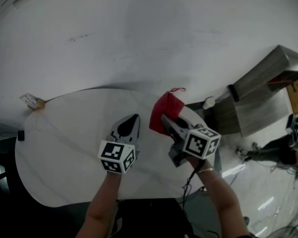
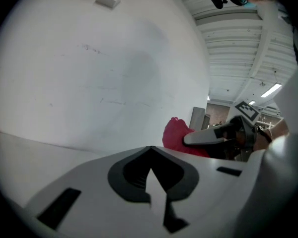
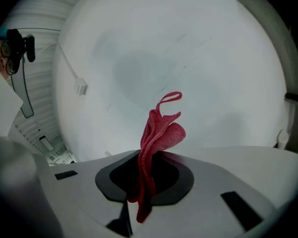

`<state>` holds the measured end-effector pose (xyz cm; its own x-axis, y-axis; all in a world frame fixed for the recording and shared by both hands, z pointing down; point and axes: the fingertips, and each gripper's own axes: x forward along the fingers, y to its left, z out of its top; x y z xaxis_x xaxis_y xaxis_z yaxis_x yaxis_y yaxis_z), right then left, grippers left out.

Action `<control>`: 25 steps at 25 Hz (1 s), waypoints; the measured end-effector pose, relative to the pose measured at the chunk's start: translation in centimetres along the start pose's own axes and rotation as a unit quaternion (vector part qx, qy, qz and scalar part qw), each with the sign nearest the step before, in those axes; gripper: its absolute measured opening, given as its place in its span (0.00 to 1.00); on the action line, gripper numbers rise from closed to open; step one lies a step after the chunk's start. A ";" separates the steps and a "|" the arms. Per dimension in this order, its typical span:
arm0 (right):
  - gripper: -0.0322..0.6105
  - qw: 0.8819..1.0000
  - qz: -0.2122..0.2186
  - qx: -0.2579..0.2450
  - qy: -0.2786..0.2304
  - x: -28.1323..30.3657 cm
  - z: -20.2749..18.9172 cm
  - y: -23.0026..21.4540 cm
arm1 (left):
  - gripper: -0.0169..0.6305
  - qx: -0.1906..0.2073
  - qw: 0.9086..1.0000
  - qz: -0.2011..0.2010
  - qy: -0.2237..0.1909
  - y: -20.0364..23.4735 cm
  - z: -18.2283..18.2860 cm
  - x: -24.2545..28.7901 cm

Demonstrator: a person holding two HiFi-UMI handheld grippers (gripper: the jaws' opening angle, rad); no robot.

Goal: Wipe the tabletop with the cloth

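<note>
Between right tongs [image 3: 141, 180]: red cloth [image 3: 161, 130] clamped | left tongs [image 2: 151, 180]: closed, empty

I am holding two grippers, the left gripper [image 1: 133, 120] and the right gripper [image 1: 165, 119]. I am counting two marker cubes, the left marker cube [image 1: 117, 156] and the right marker cube [image 1: 202, 143]. I am seeing one red cloth [image 1: 165, 108] and one white oval table [image 1: 64, 152]. At its rim I am counting one paper tag [image 1: 32, 101], one small black piece [image 1: 21, 135] and one small white object [image 1: 208, 102]. I am wearing one bracelet [image 1: 205, 170].
</note>
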<state>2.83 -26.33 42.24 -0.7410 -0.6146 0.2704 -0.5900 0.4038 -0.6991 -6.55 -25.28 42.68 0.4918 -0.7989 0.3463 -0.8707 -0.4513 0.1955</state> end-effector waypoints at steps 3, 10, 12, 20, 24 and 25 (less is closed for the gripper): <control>0.13 0.999 0.012 -0.004 0.041 3.5 -0.5 -0.7 | 0.03 -0.005 1.000 0.020 0.003 1.9 -0.4 0.5; 0.13 0.990 0.027 -0.001 0.137 10.0 -2.5 -1.4 | 0.03 -0.018 0.998 0.056 0.007 5.0 -1.2 0.6; 0.13 0.988 0.020 -0.001 0.153 11.3 -3.0 -1.9 | 0.03 -0.021 0.998 0.064 0.008 5.7 -1.3 0.4; 0.13 0.977 -0.033 0.008 0.212 12.9 -4.0 -4.5 | 0.03 -0.019 0.997 0.074 0.010 6.5 -1.5 0.0; 0.13 0.966 -0.104 -0.012 0.238 10.6 -3.6 -7.7 | 0.03 -0.019 0.998 0.066 0.011 5.8 -1.4 0.3; 0.13 0.964 -0.117 -0.014 0.240 9.9 -3.4 -8.4 | 0.03 -0.018 0.998 0.062 0.012 5.5 -1.4 0.4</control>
<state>-0.62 -33.48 53.08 -0.6460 -0.3089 0.6980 -0.7620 0.3157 -0.5655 -11.09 -27.51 45.18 0.3799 -0.8381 0.3916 -0.9247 -0.3336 0.1831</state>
